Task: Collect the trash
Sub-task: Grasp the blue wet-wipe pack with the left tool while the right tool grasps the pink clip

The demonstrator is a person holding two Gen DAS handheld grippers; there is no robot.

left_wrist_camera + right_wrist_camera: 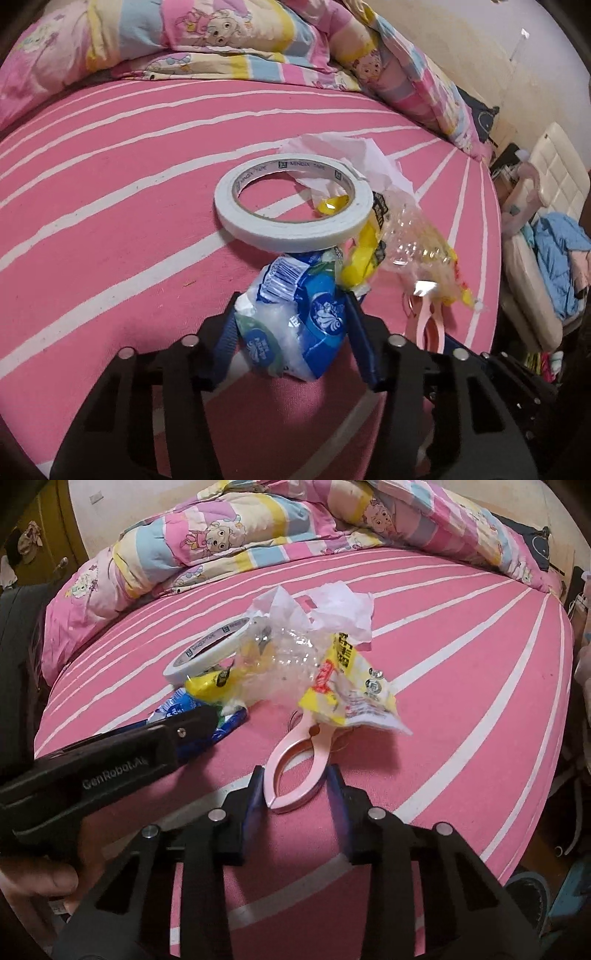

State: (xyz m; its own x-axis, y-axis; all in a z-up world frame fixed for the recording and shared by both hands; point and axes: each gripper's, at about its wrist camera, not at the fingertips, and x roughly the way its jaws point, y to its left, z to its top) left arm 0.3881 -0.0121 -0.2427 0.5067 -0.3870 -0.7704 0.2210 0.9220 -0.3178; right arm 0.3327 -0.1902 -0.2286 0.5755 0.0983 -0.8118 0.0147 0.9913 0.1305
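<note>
On the pink striped bed sheet (110,206) lies a small heap of litter. My left gripper (293,299) is shut on a crumpled blue and white tissue packet (303,317), a blue pad pressing each side. A white tape roll (291,199) leans on the packet's far end, with crumpled white paper (332,151) behind it. My right gripper (295,771) is shut on the handles of a pink plastic clip (295,764). The clip's mouth bites a yellow and clear snack wrapper (351,690).
A cartoon-print quilt (221,528) is bunched along the bed's far side. The mattress edge (554,738) drops off on the right, with a beige padded seat (554,184) beyond it. A person's hand (33,882) holds the left gripper's black housing (110,764).
</note>
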